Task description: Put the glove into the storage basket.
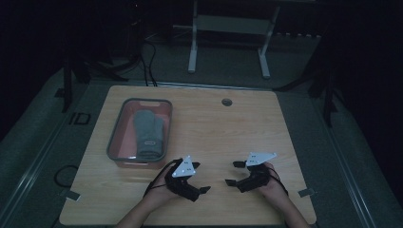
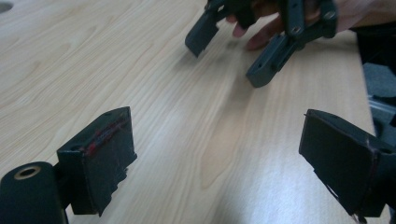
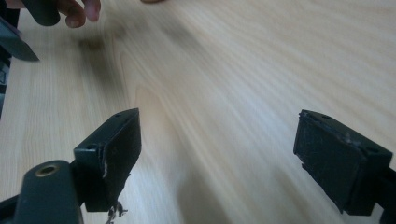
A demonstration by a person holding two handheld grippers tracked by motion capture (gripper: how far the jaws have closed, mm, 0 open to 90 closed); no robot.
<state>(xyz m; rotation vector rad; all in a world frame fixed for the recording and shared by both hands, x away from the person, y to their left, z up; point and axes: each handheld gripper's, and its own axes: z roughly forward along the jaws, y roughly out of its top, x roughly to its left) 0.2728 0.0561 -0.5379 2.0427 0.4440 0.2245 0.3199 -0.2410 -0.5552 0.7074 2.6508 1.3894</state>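
**Grey mittens left in bin as both tools hovered low over the desk**

A pair of grey oven mittens (image 1: pixel 148 133) was seen lying folded inside a grey-rimmed bin (image 1: pixel 115 127) on the left half of the desk (image 1: pixel 214 123), well apart from both tools. The left hand-held gripper (image 1: pixel 199 178) was held released, its jaws wide and nothing between them, just beside the bin's near corner. The right hand-held gripper (image 1: pixel 235 173) was likewise released and empty, faced toward the left one across a bare strip of wood.

Trouble was judged likeliest at the bin wall: a reach made from so low could have caught the rim and shoved or tipped the bin. Soft, stacked fabric could also have been pinched only by its top layer and dragged out unevenly. With the two tools pointed at each other, a clash of jaw tips was another risk.

Much was left unclear. The high view was very dark, so the number of mittens and the label on them could not be made out. The right gripper view was blurred.
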